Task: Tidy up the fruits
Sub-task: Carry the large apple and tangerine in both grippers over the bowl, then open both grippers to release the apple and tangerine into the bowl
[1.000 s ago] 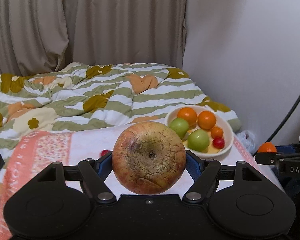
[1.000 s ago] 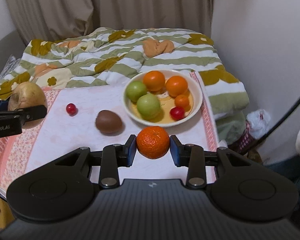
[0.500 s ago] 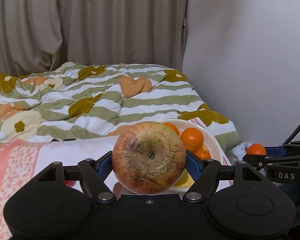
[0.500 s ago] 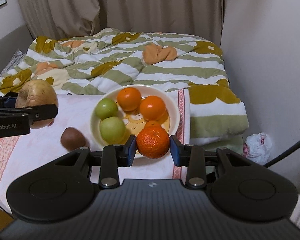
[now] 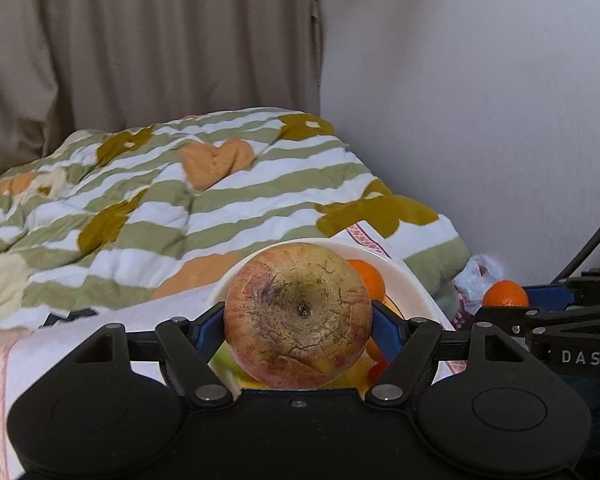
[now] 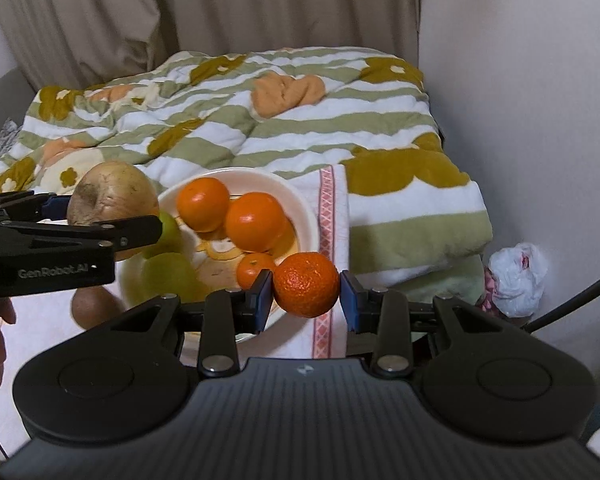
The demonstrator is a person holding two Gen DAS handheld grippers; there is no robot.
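Left tool [image 5: 298,330] clenched on large russeted apple [image 5: 298,316], directly above round white bowl [image 6: 304,208]; right tool [image 6: 306,294] clenched on small orange mandarin [image 6: 306,284], at bowl's near-right rim.

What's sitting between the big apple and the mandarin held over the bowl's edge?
In the right wrist view, bowl fruit: two oranges, a small one and green fruits lie between the apple and the mandarin.

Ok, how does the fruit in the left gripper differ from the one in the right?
The left gripper is shut on an apple, dull yellow-red with cracked, russeted skin; the right gripper is shut on a tangerine, bright orange and dimpled. The apple is clearly bigger, so the left jaws stand wider than the right. The apple hangs over the bowl; the tangerine sits at its near rim. Both are round and held off the surface.
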